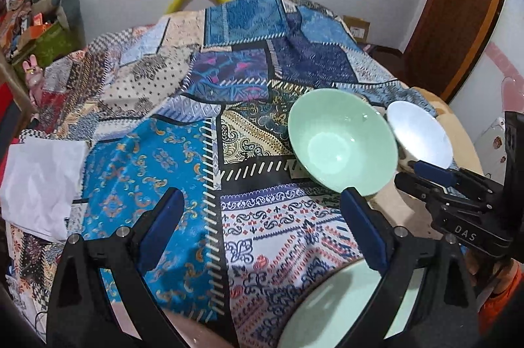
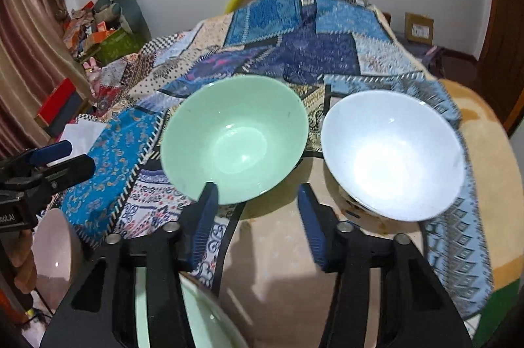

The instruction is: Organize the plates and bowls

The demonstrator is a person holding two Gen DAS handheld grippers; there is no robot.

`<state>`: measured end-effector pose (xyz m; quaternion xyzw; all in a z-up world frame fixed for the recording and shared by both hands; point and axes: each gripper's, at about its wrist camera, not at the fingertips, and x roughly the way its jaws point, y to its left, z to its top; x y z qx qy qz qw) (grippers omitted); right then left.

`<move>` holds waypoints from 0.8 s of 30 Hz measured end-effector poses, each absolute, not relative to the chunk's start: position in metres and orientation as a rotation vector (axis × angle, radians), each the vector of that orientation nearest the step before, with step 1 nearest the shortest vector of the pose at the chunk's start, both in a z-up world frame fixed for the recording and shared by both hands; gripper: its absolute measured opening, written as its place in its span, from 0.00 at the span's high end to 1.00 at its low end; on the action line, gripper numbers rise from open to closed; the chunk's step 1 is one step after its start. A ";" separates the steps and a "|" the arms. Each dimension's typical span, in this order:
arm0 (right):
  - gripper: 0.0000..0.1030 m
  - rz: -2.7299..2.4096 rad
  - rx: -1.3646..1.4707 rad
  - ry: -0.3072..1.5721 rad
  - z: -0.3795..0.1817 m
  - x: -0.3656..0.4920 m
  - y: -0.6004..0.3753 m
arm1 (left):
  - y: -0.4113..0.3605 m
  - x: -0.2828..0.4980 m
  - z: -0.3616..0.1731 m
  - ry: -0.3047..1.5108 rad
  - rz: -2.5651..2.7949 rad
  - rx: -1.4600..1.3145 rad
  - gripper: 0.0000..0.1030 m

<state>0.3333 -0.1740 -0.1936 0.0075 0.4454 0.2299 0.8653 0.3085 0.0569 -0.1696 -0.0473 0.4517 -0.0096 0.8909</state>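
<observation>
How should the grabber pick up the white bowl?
Probably by its thin rim. The white bowl sits upright and too wide to span, so one finger goes inside, one outside. Come from the near side, where the right gripper stands open; the green bowl crowds its left.

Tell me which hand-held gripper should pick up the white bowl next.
Right. The right hand-held gripper points between the green bowl and the white bowl; the left hand-held gripper sits farther left.

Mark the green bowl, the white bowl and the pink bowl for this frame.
green bowl (image 2: 234, 140), right wrist view, on its inner bottom.
white bowl (image 2: 393, 158), right wrist view, on its inner bottom.
pink bowl (image 2: 55, 253), right wrist view, on its inside wall, at the left edge.
</observation>
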 end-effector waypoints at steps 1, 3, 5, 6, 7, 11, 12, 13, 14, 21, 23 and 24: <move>0.63 0.482 0.024 0.947 -0.197 0.337 -0.173 | 0.058 0.313 -0.174 0.945 -0.028 -0.104 0.06; 0.64 0.473 0.032 0.961 -0.202 0.342 -0.173 | 0.058 0.320 -0.180 0.954 -0.038 -0.112 0.06; 0.66 0.465 0.042 0.974 -0.206 0.346 -0.174 | 0.057 0.327 -0.186 0.955 -0.043 -0.112 0.11; 0.67 0.463 0.048 0.980 -0.208 0.348 -0.174 | 0.056 0.329 -0.188 0.958 -0.046 -0.109 0.13; 0.67 0.461 0.053 0.987 -0.210 0.350 -0.175 | 0.055 0.332 -0.190 0.962 -0.051 -0.107 0.14; 0.71 0.458 0.050 1.005 -0.215 0.356 -0.169 | 0.050 0.342 -0.197 0.980 -0.063 -0.089 0.22; 0.71 0.457 0.047 1.007 -0.216 0.357 -0.168 | 0.048 0.344 -0.199 0.981 -0.065 -0.082 0.23; 0.71 0.454 0.043 1.008 -0.217 0.358 -0.167 | 0.047 0.346 -0.200 0.981 -0.064 -0.076 0.23; 0.71 0.452 0.040 1.010 -0.217 0.360 -0.166 | 0.046 0.349 -0.201 0.979 -0.061 -0.068 0.24; 0.73 0.467 -0.034 0.999 -0.218 0.368 -0.158 | 0.041 0.369 -0.209 1.004 -0.057 -0.052 0.31; 0.74 0.488 -0.062 0.996 -0.219 0.368 -0.154 | 0.039 0.374 -0.214 1.015 -0.058 -0.047 0.33; 0.74 0.499 -0.067 0.994 -0.219 0.369 -0.153 | 0.038 0.375 -0.215 1.021 -0.057 -0.046 0.34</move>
